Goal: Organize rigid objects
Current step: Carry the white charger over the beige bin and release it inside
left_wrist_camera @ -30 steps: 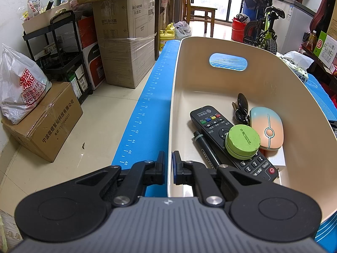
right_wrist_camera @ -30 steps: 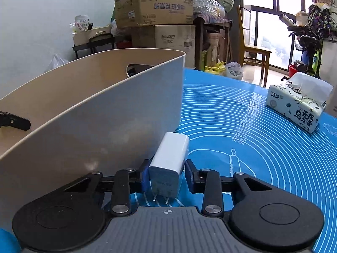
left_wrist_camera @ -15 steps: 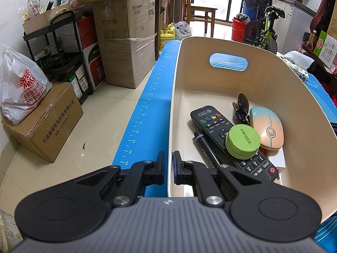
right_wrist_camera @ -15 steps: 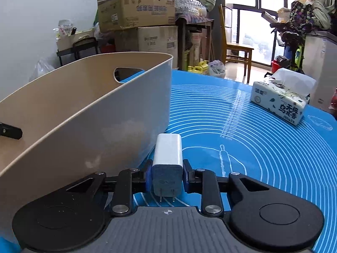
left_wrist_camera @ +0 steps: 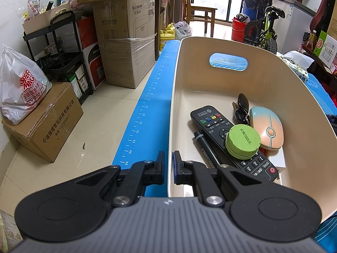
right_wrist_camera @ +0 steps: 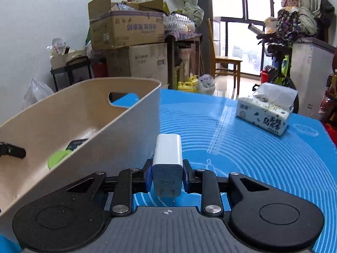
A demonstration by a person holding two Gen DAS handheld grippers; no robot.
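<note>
Bin (left_wrist_camera: 305,113), right half of frame: remote (left_wrist_camera: 212,124) centre, marker (left_wrist_camera: 207,151) left of it, tin (left_wrist_camera: 242,141) on remote, mouse (left_wrist_camera: 268,130) right, keys (left_wrist_camera: 241,107) behind.

The left wrist camera is looking steeply down into the beige bin (left_wrist_camera: 221,80); the right wrist camera is viewing that bin (right_wrist_camera: 118,126) low from outside.

Each handheld gripper, left (left_wrist_camera: 168,162) and right (right_wrist_camera: 167,174), has a ribbed grey body with a small crosshair mark, 2 round black discs, black linkage arms with silver screws (left_wrist_camera: 121,200), and blue-padded black fingers (right_wrist_camera: 148,176).
</note>
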